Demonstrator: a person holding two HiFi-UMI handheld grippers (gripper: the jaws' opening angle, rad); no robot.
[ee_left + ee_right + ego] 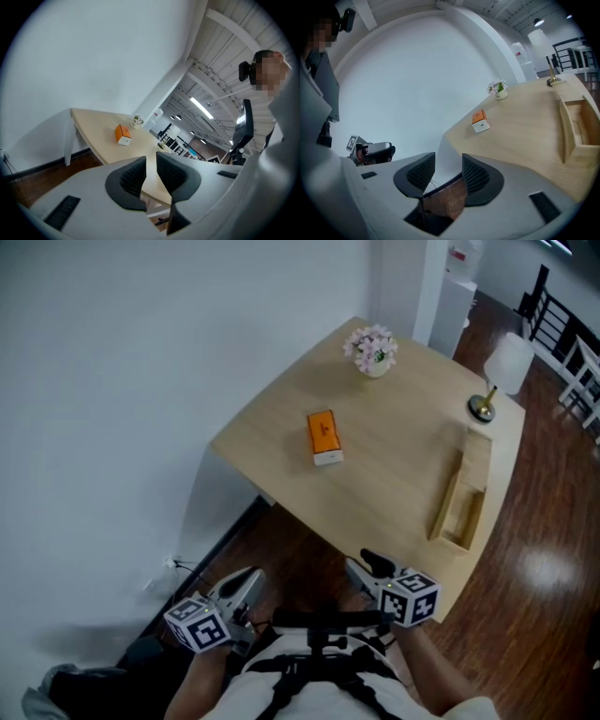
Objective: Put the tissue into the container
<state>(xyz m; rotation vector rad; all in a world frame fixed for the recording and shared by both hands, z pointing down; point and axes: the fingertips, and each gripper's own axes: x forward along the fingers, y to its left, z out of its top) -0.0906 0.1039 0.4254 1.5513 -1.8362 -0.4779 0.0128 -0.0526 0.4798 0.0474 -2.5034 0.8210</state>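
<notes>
Near side, off worktop [403, 442] edge: left gripper [242, 585] and right gripper [368, 565] held in air, clear of everything; left jaws slightly apart, nothing between; right jaws apart, wider gap, nothing between; orange tissue box [324, 437] lies flat mid worktop, well apart from both; wooden container [459, 495] at right edge, well right of tissue box; flower pot [372, 351] at far edge; lamp [500, 371] at far right corner.
</notes>
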